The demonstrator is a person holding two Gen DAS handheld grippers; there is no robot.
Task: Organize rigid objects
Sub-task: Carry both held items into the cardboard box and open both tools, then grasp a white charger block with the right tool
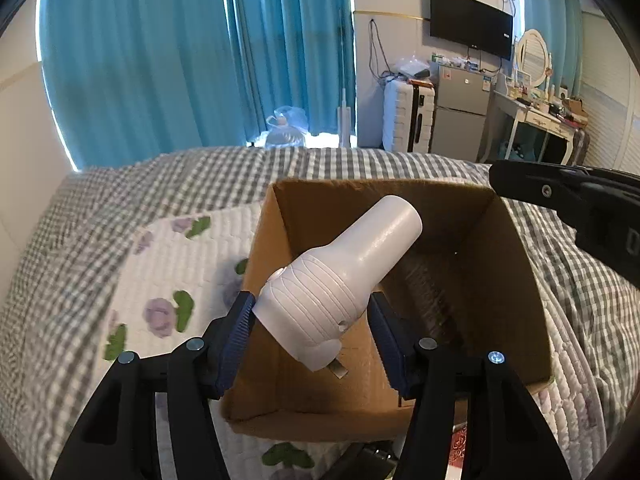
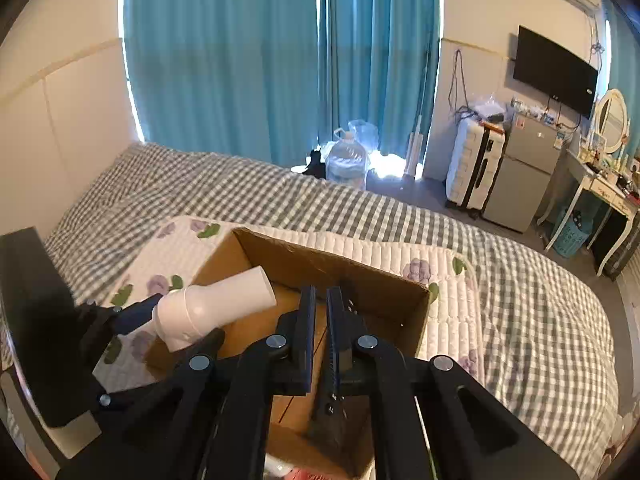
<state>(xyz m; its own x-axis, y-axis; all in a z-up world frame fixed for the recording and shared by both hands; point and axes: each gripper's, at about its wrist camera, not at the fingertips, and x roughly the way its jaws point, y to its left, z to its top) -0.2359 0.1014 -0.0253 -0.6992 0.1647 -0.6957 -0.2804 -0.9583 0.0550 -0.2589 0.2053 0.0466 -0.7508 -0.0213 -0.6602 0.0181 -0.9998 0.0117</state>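
My left gripper (image 1: 310, 318) is shut on a white hair dryer (image 1: 340, 280) and holds it tilted above the open cardboard box (image 1: 520, 280), nozzle pointing up and right. The dryer also shows in the right wrist view (image 2: 212, 306) at the box's left edge. My right gripper (image 2: 320, 300) is shut on a thin dark flat object (image 2: 336, 360) that reaches down into the box (image 2: 360, 276). A dark item lies inside the box on the right (image 1: 432, 300).
The box sits on a floral quilted mat (image 1: 168, 264) on a bed with a grey checked cover (image 2: 520, 280). Blue curtains (image 1: 160, 60), a water jug (image 2: 346, 160), a suitcase (image 2: 474, 160), a small fridge (image 2: 520, 172) and a dressing table (image 2: 600, 188) stand beyond.
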